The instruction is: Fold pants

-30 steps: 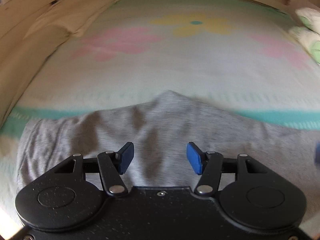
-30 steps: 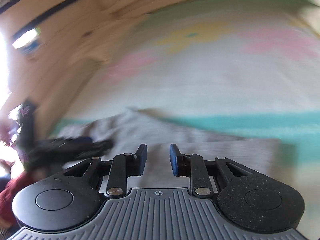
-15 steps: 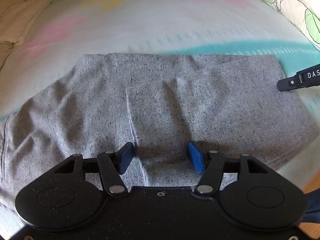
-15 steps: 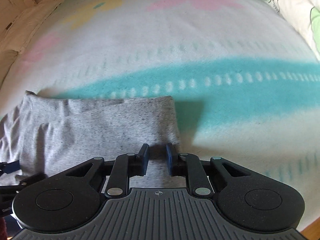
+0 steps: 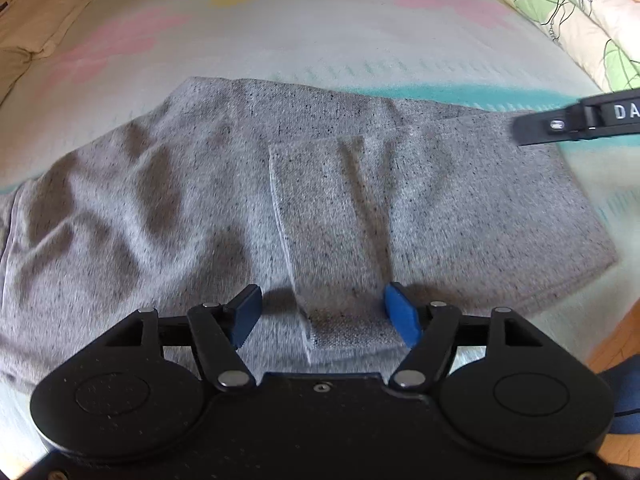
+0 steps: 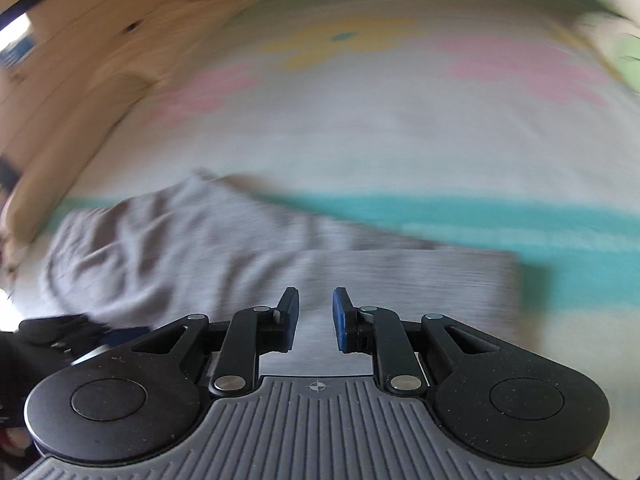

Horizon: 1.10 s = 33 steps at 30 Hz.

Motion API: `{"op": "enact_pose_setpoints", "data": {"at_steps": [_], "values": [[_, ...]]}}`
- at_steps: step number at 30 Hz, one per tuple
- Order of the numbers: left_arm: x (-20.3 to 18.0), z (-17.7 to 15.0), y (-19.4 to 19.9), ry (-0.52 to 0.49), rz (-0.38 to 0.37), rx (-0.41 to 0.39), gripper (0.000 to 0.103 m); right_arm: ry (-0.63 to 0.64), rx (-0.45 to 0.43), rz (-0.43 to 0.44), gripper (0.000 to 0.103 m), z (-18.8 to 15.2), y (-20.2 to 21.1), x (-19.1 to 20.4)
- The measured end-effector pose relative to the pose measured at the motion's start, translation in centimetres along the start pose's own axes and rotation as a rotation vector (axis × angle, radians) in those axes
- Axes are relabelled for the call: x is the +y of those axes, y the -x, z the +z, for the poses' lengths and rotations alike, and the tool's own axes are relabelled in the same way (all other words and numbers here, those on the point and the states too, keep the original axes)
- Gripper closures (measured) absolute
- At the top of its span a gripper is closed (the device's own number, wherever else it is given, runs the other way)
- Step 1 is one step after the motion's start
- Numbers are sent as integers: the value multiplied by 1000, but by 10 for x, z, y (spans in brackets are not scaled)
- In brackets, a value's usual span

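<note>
Half a second on, our right gripper (image 6: pixel 316 318) has swung up and away from the folded corner it was nosing, its view now a smear of motion over the bed, while our left gripper (image 5: pixel 322 316) holds almost the same station above the grey pants (image 5: pixel 224 208). We keep the left fingers (image 5: pixel 402 318) wide apart, straddling a narrow turned-over flap of the cloth without pinching it; the right fingers (image 6: pixel 342 318) stand slightly apart with nothing between them. The pants lie flat on the flowered bedspread (image 5: pixel 320 32), near its front edge, their right half doubled over, their left half rumpled and not yet folded. We judge that one fold is laid and released, and that the next calls for a grip on the loose left side. Lettering on the right gripper's arm, seen from the left wrist at the frame's right edge, reads "DA" before it is cut off; a small crosshair mark sits on the right gripper's ribbed body. A leaf-print pillow (image 5: pixel 568 12) lies at the bed's far right.
</note>
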<state>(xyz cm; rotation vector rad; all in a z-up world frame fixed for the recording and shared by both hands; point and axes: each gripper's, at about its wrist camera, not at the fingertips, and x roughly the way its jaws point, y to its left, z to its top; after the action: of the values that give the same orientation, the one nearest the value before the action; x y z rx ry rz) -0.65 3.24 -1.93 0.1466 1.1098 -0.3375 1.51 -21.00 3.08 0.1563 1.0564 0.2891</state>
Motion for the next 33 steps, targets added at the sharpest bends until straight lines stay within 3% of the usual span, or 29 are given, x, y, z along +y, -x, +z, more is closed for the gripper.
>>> {"op": "enact_pose_setpoints", "data": {"at_steps": [9, 13, 17, 23, 26, 33], "values": [[45, -19, 26, 86, 55, -35, 33, 139, 115, 94, 85, 0, -30, 68], [86, -31, 39, 185, 145, -84, 35, 186, 154, 102, 85, -5, -45, 87], [133, -42, 54, 318, 167, -118, 35, 227, 239, 71, 85, -14, -67, 100], [211, -51, 72, 544, 207, -169, 34, 282, 228, 28, 85, -22, -70, 111], [243, -56, 74, 663, 213, -179, 26, 274, 233, 32, 85, -21, -70, 109], [265, -68, 58, 770, 218, -122, 23, 261, 243, 37, 85, -17, -74, 107]]}}
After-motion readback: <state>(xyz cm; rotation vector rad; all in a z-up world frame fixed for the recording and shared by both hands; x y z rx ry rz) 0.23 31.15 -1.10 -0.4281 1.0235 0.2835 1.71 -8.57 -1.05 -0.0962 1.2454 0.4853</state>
